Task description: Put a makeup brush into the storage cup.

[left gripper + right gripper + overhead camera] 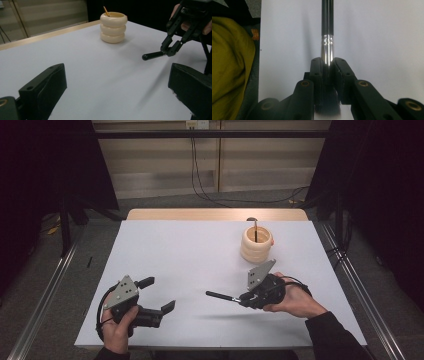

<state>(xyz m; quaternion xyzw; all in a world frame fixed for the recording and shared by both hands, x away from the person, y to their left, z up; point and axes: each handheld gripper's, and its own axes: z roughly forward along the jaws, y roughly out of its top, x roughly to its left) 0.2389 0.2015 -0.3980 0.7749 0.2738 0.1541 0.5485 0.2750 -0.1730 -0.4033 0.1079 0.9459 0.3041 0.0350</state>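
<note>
My right gripper (243,298) is shut on a brush (220,295) with a black handle and a silver collar. It holds the brush level above the white table (175,250), with the handle pointing left. In the right gripper view the jaws (328,62) pinch the collar of the brush (327,25), and dark bristles lie toward the camera. A cream ringed holder (257,245) stands behind it with a thin stick (255,231) inside. My left gripper (160,294) is open at the front left, nothing between its jaws. Its own view shows the holder (113,27), the brush (152,55) and the right gripper (172,48).
A wooden strip (215,214) runs along the table's far edge. Metal rails (360,285) flank the table on both sides. Cables (210,195) lie on the floor beyond. Olive cloth (229,62) is at the left of the right gripper view.
</note>
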